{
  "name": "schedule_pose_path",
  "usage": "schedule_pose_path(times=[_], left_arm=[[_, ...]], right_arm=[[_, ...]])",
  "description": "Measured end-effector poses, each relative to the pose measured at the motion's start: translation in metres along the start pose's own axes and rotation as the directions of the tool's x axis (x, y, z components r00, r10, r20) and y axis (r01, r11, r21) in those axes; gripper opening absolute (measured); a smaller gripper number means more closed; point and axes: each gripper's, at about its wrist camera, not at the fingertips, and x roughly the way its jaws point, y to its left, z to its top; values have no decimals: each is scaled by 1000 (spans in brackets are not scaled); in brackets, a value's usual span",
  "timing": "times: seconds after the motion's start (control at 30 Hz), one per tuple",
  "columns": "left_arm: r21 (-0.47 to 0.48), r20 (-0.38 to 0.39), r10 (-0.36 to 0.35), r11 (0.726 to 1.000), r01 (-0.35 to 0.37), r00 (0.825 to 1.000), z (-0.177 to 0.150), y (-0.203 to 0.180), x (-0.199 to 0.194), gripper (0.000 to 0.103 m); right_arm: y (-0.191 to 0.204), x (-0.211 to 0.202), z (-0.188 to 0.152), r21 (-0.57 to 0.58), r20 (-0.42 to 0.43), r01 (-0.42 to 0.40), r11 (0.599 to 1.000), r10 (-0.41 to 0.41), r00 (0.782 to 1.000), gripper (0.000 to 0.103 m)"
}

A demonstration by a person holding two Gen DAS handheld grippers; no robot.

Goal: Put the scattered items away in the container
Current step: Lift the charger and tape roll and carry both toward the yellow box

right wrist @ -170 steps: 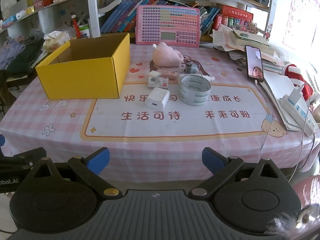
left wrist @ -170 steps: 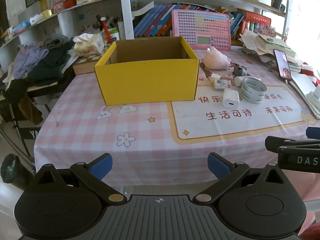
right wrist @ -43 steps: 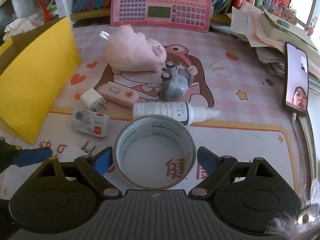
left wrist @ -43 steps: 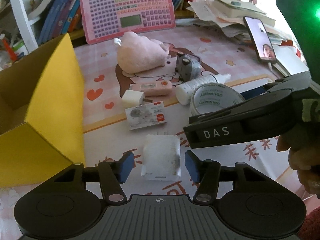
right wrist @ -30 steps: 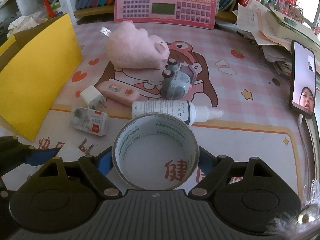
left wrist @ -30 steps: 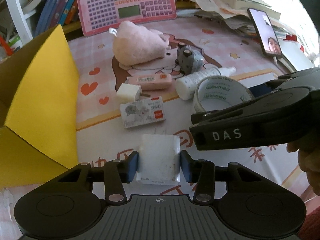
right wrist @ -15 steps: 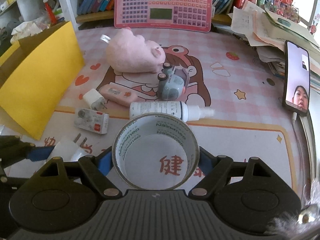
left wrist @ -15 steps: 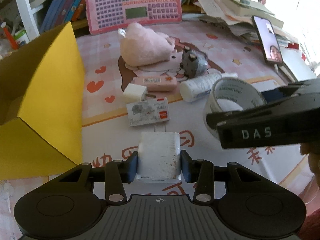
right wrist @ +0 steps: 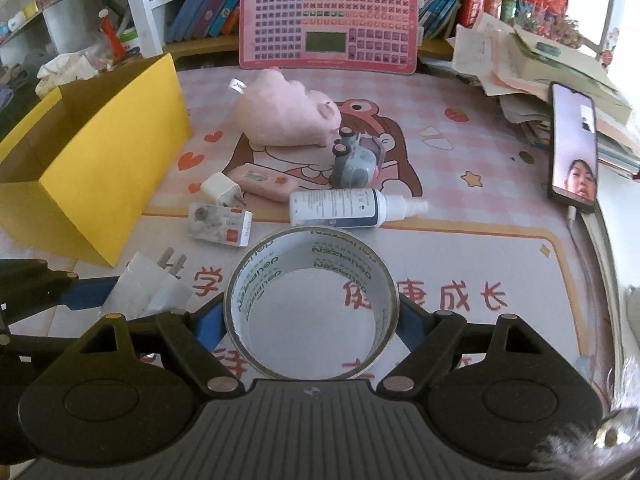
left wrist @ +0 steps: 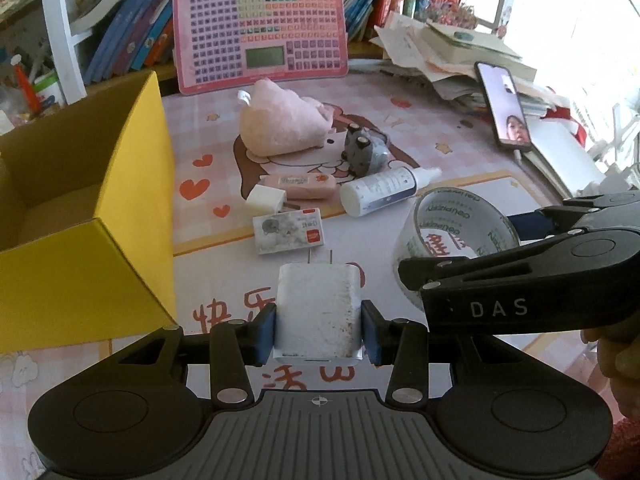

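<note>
Left gripper [left wrist: 319, 330] is clamped on a white charger [left wrist: 318, 312], its blue pads pressing the charger's two sides, prongs pointing away from the camera. Right gripper [right wrist: 311, 320] is closed on a tape roll [right wrist: 311, 308], one pad against each outer side, the roll's open hole facing up. In the left view the roll [left wrist: 452, 232] sits tilted in the right gripper's black jaws, just right of the charger and clear of the tabletop. In the right view the charger [right wrist: 146, 288] shows at lower left, tilted, between the left gripper's fingers.

A yellow box [left wrist: 132, 208] stands open to the left, near the charger; what shows of its inside is bare brown card. On the pink checked cloth [right wrist: 480, 160] beyond the grippers lie a small card box [right wrist: 219, 226], a little plug [right wrist: 218, 188], a pink case [right wrist: 264, 180], a white spray bottle [right wrist: 340, 208] on its side, a grey toy car [right wrist: 354, 160] tipped over, and a pink plush [right wrist: 286, 118]. The bottle lies just past the roll. A pink keyboard toy [right wrist: 328, 14] leans against the bookshelf behind. A phone [right wrist: 574, 148] with a lit screen rests at right beside a paper pile [right wrist: 532, 52].
</note>
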Motion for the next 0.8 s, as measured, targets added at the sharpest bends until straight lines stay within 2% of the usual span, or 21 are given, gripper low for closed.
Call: schedule_pose_path(times=[0.2, 0.37, 0.8], left_arm=[[2, 36, -42, 999, 42, 998, -17, 15, -26, 42], [-11, 45, -53, 998, 54, 998, -36, 40, -51, 42], [-88, 91, 4, 996, 5, 996, -82, 115, -107, 42]], right_arm=[[21, -26, -14, 21, 32, 52, 998, -52, 998, 82], [49, -44, -28, 41, 41, 62, 997, -64, 997, 82], [130, -70, -52, 14, 74, 32, 999, -33, 997, 82]])
